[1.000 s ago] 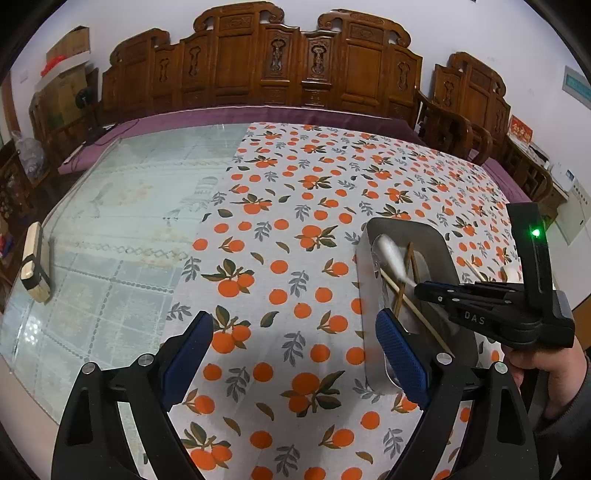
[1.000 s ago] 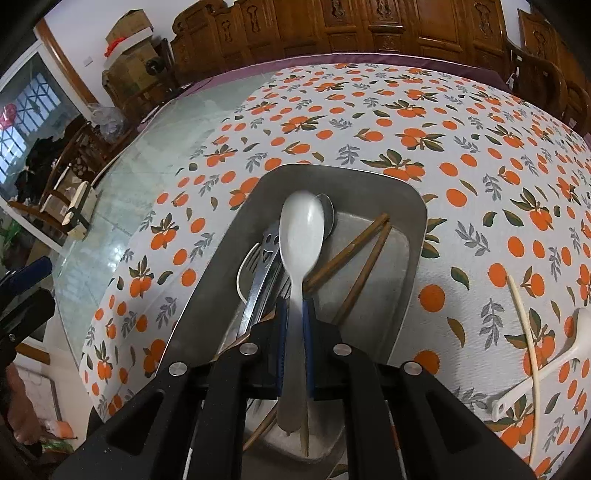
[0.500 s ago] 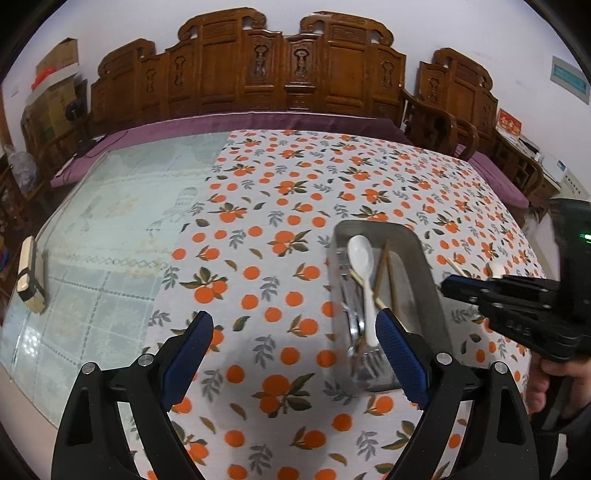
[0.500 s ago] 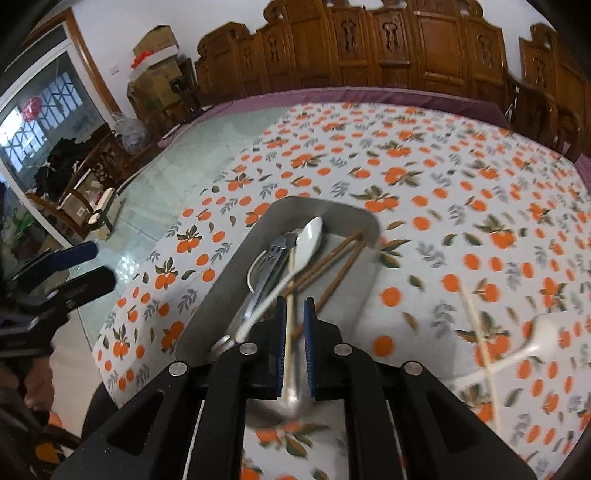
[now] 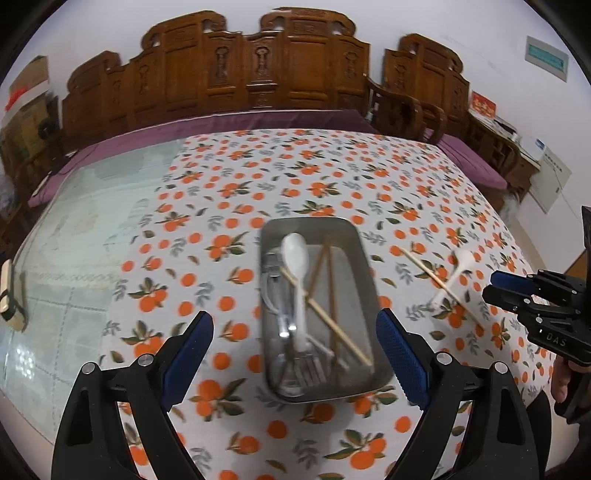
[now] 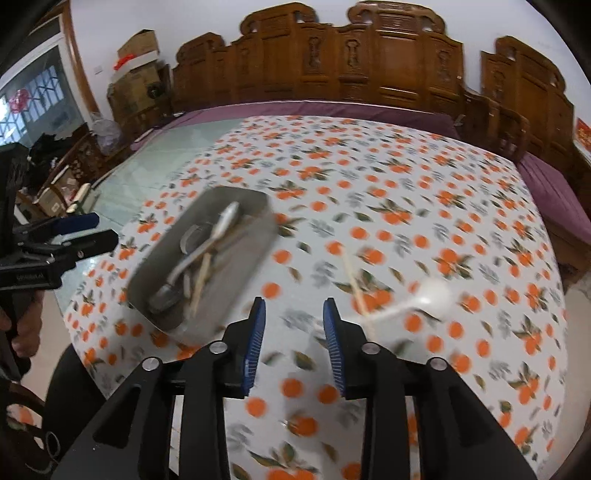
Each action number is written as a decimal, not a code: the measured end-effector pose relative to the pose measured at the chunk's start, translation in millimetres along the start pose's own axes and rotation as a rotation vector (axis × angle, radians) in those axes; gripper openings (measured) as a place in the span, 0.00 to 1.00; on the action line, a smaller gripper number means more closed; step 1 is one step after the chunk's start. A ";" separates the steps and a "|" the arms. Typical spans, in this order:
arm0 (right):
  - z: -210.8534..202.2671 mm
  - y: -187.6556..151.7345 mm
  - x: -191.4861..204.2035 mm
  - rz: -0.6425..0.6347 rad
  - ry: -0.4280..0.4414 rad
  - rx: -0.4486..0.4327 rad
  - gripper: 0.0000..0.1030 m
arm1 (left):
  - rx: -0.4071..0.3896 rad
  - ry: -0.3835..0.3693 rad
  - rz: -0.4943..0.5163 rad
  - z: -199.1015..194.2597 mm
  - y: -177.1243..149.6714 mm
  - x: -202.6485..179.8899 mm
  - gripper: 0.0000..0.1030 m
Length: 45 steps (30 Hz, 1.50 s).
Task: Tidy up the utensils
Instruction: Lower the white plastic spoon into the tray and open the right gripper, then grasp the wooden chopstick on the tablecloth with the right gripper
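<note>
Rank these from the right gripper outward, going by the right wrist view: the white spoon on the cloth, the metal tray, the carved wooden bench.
1. white spoon: just ahead and to the right of the right gripper, lying on the cloth across a loose chopstick.
2. metal tray: ahead to the left, only slightly farther.
3. carved wooden bench: beyond the table's far edge.

Carved wooden benches [image 5: 258, 70] lined the white wall [image 5: 480, 33] behind the table [image 5: 110, 206] (purple cushions along the seats), cardboard boxes [image 6: 135, 55] were stacked left, and daylight came through a barred window [image 6: 33, 99].
</note>
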State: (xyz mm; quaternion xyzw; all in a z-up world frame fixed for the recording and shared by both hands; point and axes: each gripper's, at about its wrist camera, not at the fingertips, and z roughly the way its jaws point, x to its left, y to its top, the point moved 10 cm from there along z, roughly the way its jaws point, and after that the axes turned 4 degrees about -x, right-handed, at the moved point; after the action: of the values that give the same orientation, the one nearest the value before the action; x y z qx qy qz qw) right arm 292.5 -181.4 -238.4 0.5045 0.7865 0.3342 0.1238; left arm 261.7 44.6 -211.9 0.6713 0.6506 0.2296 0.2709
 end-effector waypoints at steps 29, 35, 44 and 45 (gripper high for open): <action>87.0 -48.2 -56.1 -0.097 -0.039 0.200 0.23 | 0.085 -0.067 0.128 43.1 -13.7 -97.0 0.83; 88.8 -45.7 -58.6 -0.126 -0.042 0.209 0.06 | 0.092 -0.064 0.134 47.3 -12.7 -100.9 0.83; 47.7 -41.5 -74.2 -0.049 -0.008 0.112 0.06 | 0.104 -0.079 0.162 63.3 -8.5 -124.2 0.83; 41.7 -41.8 -79.6 -0.039 -0.014 0.102 0.06 | 0.104 -0.082 0.167 65.9 -7.6 -128.2 0.83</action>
State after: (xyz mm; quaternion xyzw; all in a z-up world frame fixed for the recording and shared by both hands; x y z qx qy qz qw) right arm 321.7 -245.5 -308.0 0.4972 0.8112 0.2876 0.1100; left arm 293.3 -87.5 -260.6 0.7452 0.5918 0.1896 0.2421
